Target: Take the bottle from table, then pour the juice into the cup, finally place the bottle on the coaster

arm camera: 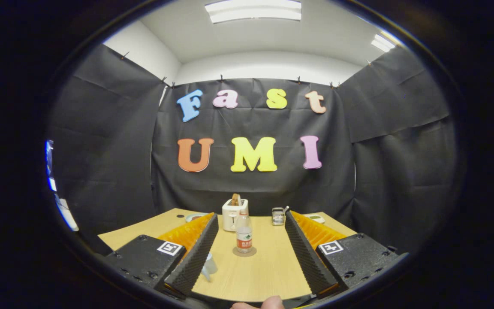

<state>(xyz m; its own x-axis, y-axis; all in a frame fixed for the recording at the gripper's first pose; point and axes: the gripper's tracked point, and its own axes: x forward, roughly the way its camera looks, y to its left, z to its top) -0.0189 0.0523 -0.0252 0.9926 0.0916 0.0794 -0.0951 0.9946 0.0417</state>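
The gripper (251, 251) has two long fingers (195, 257) faced with black ribbed foam, the ridges running in fine rows along each inner side. Behind the foam, the outer sides of both fingers are orange plastic with a corrugated surface. Each finger is mounted on a black block with a matte, slightly speckled finish, and each block carries a small square white tag (169, 248) printed with a black fiducial pattern (one per side, set near the block's inner corner). Dark recessed screws dot the blocks' top faces. A fingertip (268, 304) of the person's hand shows at the very bottom between the blocks.
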